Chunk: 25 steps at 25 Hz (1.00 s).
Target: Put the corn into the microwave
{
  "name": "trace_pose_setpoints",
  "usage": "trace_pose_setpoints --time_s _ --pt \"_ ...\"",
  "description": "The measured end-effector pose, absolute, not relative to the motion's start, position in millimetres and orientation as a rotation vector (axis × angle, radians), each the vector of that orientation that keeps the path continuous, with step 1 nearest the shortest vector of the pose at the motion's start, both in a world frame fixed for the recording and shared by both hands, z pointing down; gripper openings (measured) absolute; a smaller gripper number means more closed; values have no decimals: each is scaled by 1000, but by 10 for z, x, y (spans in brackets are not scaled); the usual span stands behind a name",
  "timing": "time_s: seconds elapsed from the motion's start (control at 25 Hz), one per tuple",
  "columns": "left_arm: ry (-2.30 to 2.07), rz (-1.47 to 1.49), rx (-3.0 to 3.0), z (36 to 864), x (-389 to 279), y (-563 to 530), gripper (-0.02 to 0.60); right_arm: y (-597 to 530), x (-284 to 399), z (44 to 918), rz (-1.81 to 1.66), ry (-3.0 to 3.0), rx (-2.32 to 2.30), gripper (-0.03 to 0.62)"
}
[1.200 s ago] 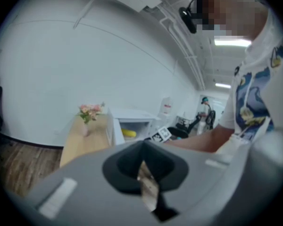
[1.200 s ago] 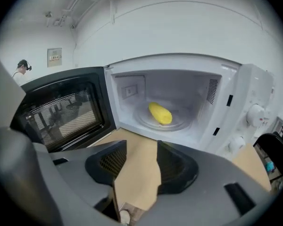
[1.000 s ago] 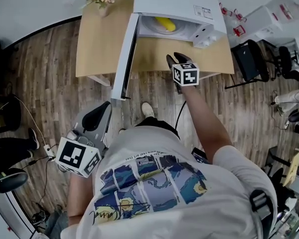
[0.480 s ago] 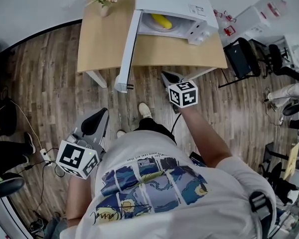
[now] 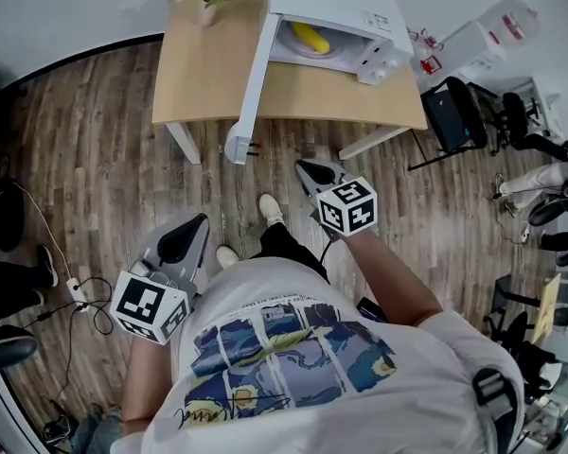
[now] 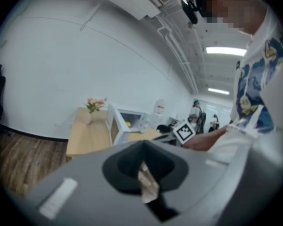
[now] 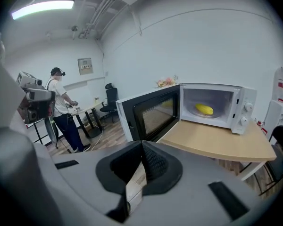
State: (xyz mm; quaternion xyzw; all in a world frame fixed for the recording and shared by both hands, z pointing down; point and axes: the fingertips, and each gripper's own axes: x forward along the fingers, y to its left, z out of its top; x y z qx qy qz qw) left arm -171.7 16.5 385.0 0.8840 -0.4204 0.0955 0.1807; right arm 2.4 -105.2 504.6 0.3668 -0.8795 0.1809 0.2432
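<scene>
Sitting in the open microwave (image 5: 346, 3), corn (image 5: 310, 37) is well apart from your left gripper (image 5: 194, 225) and right gripper (image 5: 308, 170); both jaws closed, empty.

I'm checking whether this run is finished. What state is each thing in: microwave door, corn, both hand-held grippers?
Microwave door: swung wide open.
Corn: lying inside the microwave.
Left hand-held gripper: shut, empty, away from the table.
Right hand-held gripper: shut, empty, away from the table.
</scene>
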Motion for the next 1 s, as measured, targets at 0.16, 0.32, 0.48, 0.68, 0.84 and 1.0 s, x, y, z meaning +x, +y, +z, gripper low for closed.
trace_pose_setpoints --time_s 0.16,0.32,0.48,0.68,0.84,1.0 --pt "-1193 257 2474 3900 -1796 280 9 -946 -56 4958 465 -2414 985 9" --pt "-1198 244 2474 3887 -1843 333 9 -896 -129 4898 445 -2426 974 9" --pt "-1205 232 2475 3876 -1864 361 9 -870 -178 4835 420 -2434 961 9" --pt "-1205 234 2470 3896 -1874 397 9 -844 -190 4775 407 -2445 964 9" --pt "-1206 237 2462 3918 -1894 403 9 -849 -193 4756 403 -2450 977 9" --pt "-1206 245 2457 3943 -1897 386 9 -870 -185 4755 392 -2454 983 9"
